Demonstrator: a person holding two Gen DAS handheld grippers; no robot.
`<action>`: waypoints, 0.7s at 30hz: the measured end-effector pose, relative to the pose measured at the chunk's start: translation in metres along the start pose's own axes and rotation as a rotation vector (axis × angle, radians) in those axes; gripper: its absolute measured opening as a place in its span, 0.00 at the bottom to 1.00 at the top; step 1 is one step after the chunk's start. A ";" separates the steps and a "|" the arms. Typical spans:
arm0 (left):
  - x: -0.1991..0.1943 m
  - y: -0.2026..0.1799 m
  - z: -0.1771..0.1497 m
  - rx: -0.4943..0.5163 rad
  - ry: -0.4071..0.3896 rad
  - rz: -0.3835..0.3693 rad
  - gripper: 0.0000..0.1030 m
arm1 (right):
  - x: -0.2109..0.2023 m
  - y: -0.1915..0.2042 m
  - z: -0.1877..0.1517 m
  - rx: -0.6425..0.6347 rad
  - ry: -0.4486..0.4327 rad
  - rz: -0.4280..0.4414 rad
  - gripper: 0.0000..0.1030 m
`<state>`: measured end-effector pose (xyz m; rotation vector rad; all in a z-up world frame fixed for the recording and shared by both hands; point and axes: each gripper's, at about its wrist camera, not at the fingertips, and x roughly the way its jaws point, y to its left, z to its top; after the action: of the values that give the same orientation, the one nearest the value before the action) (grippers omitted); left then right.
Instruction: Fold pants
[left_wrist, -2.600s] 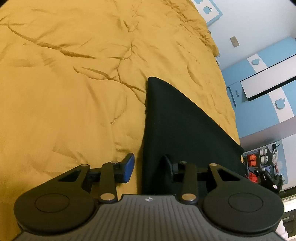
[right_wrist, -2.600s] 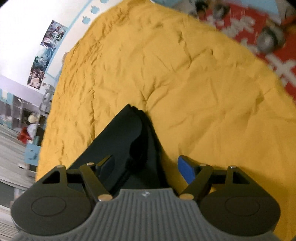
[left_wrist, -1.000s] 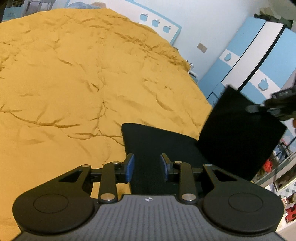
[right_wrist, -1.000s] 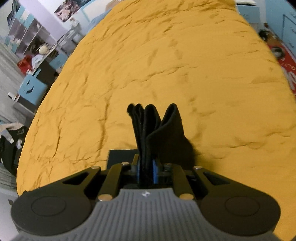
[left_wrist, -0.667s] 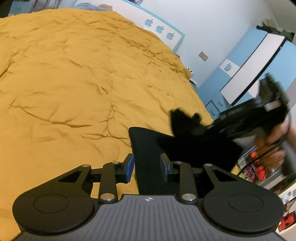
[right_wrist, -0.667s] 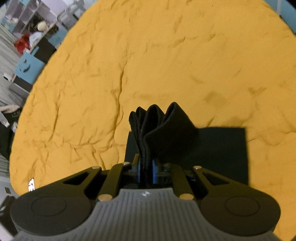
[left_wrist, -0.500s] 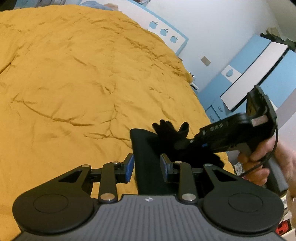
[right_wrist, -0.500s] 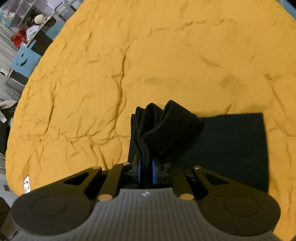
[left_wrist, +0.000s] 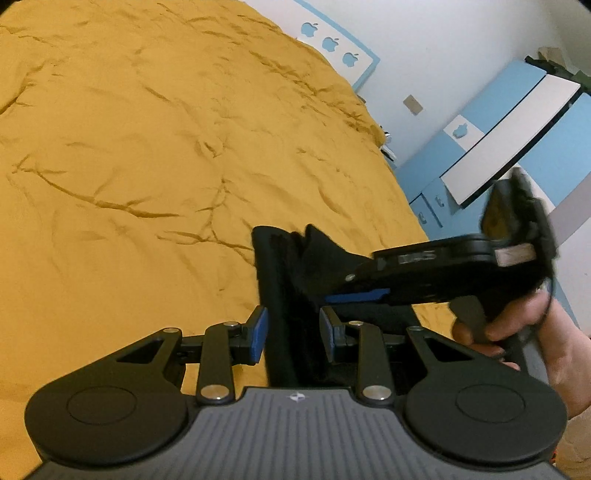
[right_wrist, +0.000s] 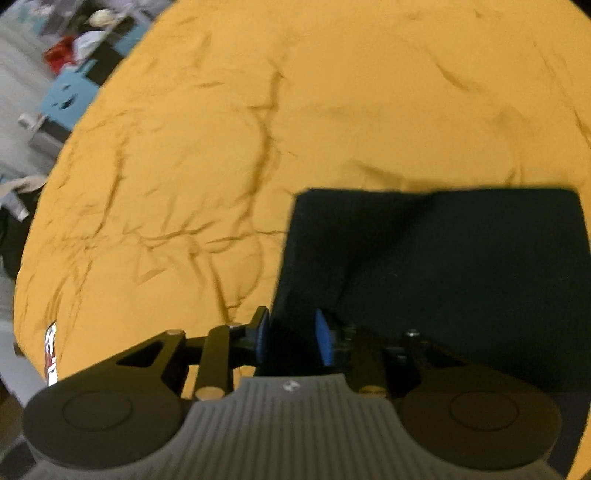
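Note:
The black pants (right_wrist: 436, 266) lie as a folded dark rectangle on the yellow bedspread (right_wrist: 258, 129). My right gripper (right_wrist: 291, 339) is open, its blue pads either side of the pants' near left corner. In the left wrist view the pants (left_wrist: 280, 288) run as a dark strip between the fingers of my left gripper (left_wrist: 293, 332), which is open and straddles the fabric edge. The right gripper (left_wrist: 436, 269) reaches in from the right over the pants, held by a hand (left_wrist: 532, 332).
The wrinkled yellow bedspread (left_wrist: 147, 147) fills most of both views. Blue and white wardrobes (left_wrist: 517, 122) stand past the bed's right edge. A blue stool (right_wrist: 70, 92) and clutter sit on the floor past the bed's left edge.
My right gripper carried the bunched pants end over the lower part, then opened and let go; the fabric now lies flat. My left gripper stayed open over the pants edge.

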<state>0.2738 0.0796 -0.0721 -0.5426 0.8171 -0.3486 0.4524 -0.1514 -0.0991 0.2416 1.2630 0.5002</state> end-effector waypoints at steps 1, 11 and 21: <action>0.001 0.000 0.001 -0.005 0.003 -0.002 0.33 | -0.007 0.002 -0.002 -0.020 -0.019 0.016 0.31; 0.056 -0.006 0.013 -0.056 0.055 -0.028 0.46 | -0.074 -0.044 -0.034 -0.124 -0.232 -0.117 0.32; 0.116 0.005 0.031 -0.044 0.068 -0.030 0.47 | -0.082 -0.115 -0.073 -0.013 -0.365 -0.060 0.32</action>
<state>0.3723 0.0366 -0.1267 -0.5871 0.8849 -0.3785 0.3916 -0.2982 -0.1021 0.2697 0.9083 0.3919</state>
